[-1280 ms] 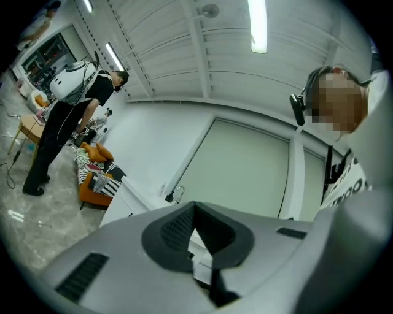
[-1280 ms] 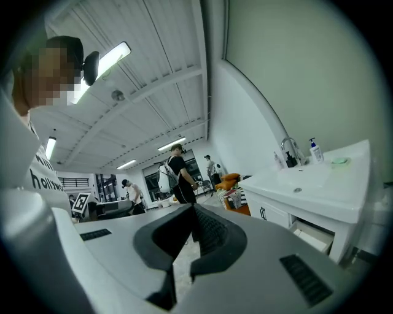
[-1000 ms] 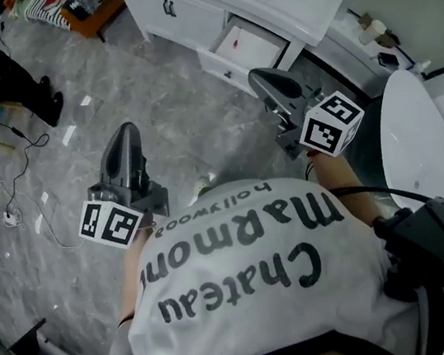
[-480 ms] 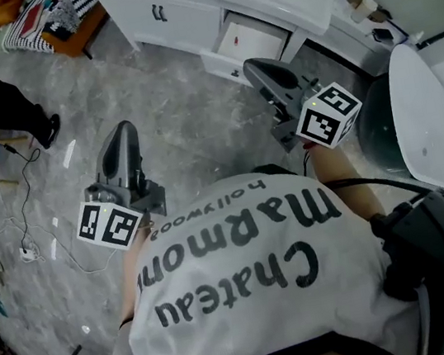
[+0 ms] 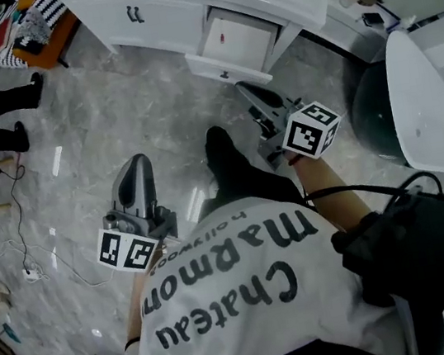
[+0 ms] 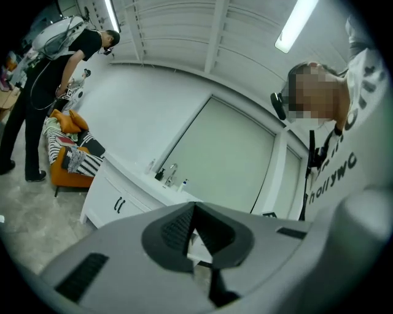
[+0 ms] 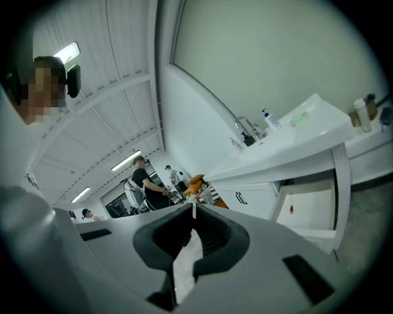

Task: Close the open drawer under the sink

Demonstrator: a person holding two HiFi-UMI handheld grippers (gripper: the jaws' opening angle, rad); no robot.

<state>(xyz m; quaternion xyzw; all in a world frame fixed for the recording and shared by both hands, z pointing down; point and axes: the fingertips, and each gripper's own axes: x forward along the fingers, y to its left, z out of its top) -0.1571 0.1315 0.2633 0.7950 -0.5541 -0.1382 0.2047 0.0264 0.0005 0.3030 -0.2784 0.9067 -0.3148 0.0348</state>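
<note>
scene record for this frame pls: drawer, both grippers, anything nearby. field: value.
drawer: open, pulled out of the white vanity, small red item inside
cabinet doors: shut, on the vanity beside the drawer
right gripper: shut, nothing between its jaws, pointing at the drawer front, not touching it
left gripper: shut, nothing between its jaws, over the grey floor, farther from the vanity
task state: drawer not yet closed
</note>
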